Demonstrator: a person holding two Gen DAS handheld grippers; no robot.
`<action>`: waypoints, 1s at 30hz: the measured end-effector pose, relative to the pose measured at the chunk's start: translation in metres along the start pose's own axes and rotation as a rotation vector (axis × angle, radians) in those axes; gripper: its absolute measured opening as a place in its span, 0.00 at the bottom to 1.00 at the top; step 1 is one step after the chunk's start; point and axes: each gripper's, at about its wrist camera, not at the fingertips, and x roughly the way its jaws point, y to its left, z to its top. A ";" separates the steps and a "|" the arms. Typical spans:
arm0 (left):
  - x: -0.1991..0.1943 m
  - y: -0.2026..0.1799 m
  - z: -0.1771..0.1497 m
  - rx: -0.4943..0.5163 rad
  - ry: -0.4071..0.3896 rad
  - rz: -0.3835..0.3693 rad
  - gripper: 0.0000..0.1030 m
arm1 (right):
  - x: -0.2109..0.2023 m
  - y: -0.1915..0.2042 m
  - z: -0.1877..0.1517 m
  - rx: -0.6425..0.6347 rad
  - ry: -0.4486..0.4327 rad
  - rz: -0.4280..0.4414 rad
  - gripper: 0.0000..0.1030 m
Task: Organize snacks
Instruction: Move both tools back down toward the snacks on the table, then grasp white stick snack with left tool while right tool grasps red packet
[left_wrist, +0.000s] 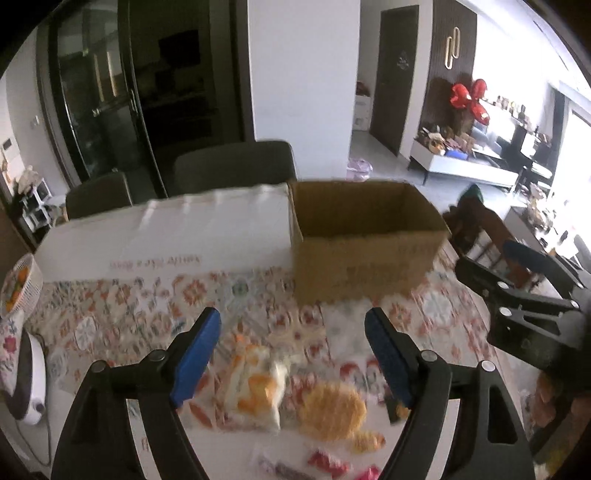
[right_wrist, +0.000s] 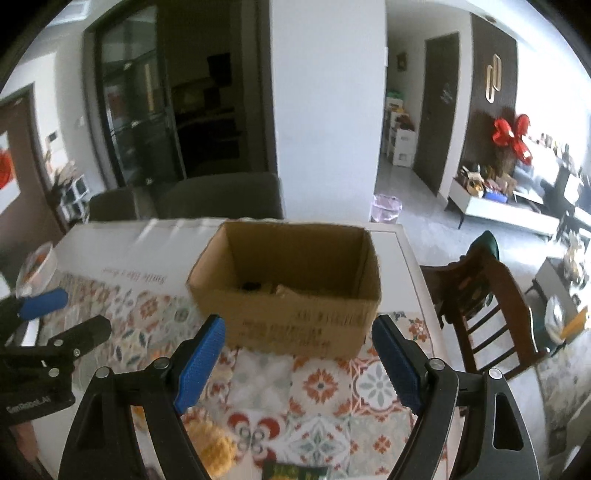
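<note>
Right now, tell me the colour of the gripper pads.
Blue pads on black arms, clearest in the right wrist view.

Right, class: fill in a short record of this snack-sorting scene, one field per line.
setting: table with patterned cloth
container: open cardboard box, something dark and brown at its bottom
snacks outside box: orange-and-white packet, yellow snack
left tool: open, holding nothing
right tool: open, holding nothing

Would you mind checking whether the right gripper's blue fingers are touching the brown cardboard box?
Apart. In the right wrist view, the right gripper stands open, and patterned tablecloth shows between its blue fingers and the brown cardboard box.
</note>
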 end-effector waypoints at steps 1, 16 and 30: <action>-0.002 0.000 -0.006 -0.001 0.009 -0.007 0.78 | -0.004 0.004 -0.007 -0.010 0.004 0.008 0.80; -0.015 0.017 -0.117 -0.073 0.184 0.066 0.77 | -0.017 0.047 -0.110 -0.103 0.177 0.100 0.80; 0.033 0.043 -0.174 -0.209 0.425 -0.002 0.60 | 0.020 0.102 -0.182 -0.216 0.419 0.321 0.64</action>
